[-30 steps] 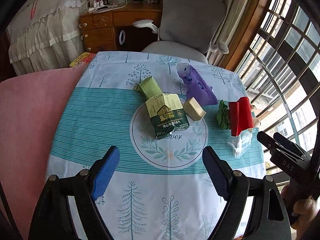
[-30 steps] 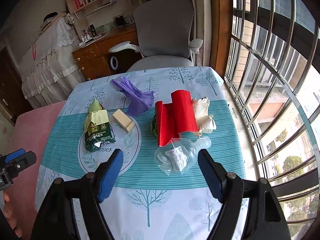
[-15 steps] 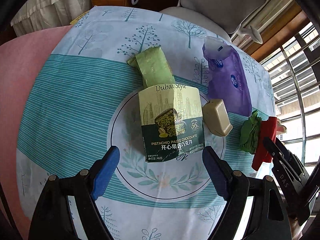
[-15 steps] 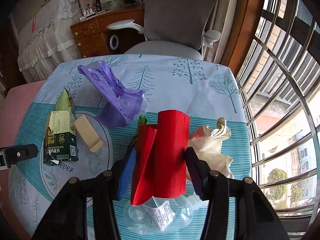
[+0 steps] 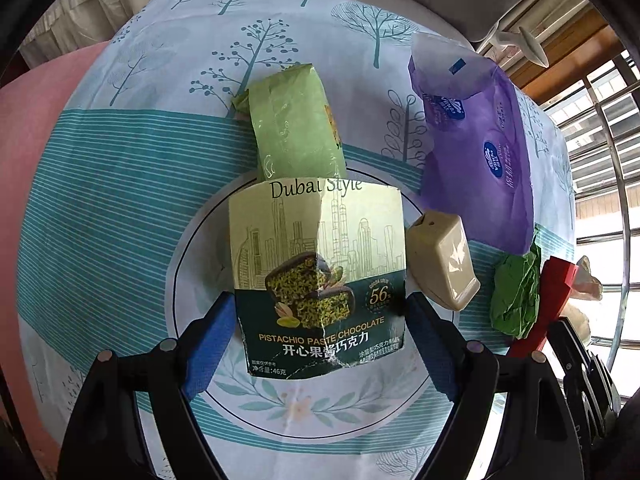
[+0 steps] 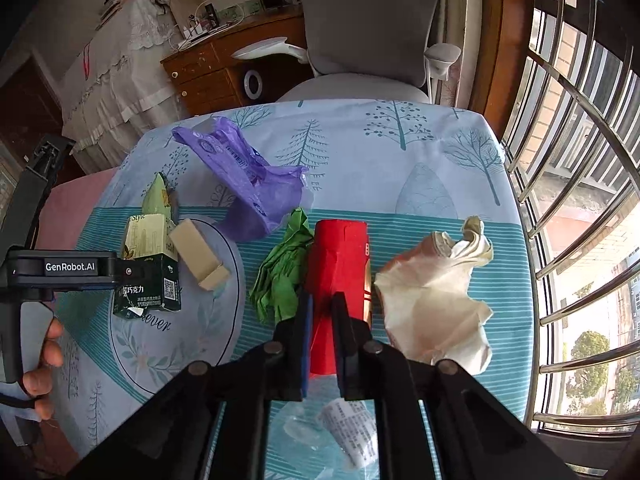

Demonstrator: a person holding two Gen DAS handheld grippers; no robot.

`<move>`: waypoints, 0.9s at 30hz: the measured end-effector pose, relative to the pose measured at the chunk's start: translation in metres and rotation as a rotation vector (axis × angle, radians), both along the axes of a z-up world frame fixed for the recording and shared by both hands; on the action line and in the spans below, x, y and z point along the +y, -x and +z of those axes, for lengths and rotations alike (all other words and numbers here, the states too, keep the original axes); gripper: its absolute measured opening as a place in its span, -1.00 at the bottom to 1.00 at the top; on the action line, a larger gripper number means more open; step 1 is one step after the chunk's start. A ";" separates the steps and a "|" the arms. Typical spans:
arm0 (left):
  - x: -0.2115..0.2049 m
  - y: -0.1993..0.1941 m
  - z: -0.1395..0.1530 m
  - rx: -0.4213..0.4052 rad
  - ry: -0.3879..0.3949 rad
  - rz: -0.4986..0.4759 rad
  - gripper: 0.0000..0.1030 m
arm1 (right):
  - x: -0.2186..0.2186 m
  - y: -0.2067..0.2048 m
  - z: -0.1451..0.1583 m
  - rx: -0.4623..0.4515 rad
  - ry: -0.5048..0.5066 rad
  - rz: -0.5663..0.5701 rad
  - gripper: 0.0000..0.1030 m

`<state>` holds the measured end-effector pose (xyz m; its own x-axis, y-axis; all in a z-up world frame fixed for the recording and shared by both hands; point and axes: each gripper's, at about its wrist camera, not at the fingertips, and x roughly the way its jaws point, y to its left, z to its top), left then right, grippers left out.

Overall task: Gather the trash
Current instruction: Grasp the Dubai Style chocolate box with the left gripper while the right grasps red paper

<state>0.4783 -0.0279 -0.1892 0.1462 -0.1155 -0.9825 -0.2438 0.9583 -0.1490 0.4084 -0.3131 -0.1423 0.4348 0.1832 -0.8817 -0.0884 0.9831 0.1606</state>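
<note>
A: Right wrist view: where's the red carton [image 6: 340, 280]?
B: On the desk [image 6: 400, 152], pinched in the right hand-held gripper [image 6: 322, 312] (jaws just closed).
A: The left?
B: Left hand-held gripper [image 5: 320, 328], spread, straddles the chocolate box [image 5: 318, 276].

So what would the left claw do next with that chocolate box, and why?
Probably close. The left claw stands open with its blue pads either side of the chocolate box, not yet pressing it. The right claw has just closed on the red carton, so the box looks like the left one's piece to pinch.
</note>
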 end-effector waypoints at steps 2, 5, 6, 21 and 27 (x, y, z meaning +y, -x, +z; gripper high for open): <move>-0.005 -0.009 -0.004 -0.003 -0.001 0.006 0.64 | 0.001 0.001 0.000 0.003 -0.010 0.008 -0.95; -0.006 -0.014 -0.012 -0.001 0.022 0.028 0.65 | 0.001 0.003 0.000 0.001 -0.022 0.015 -0.98; -0.006 -0.015 -0.014 -0.002 0.034 0.037 0.64 | 0.000 0.004 0.001 0.000 -0.029 0.013 -0.99; -0.019 0.023 0.032 -0.159 0.008 -0.044 0.11 | -0.027 0.017 0.028 -0.030 -0.184 -0.023 -0.99; -0.006 0.062 0.046 -0.186 0.011 -0.061 0.11 | -0.036 0.017 0.023 -0.004 -0.155 -0.088 -0.98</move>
<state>0.4162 -0.0338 -0.1429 0.3177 -0.1403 -0.9378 -0.1522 0.9686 -0.1964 0.3918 -0.3492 -0.1196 0.4590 0.2775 -0.8440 -0.0040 0.9506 0.3104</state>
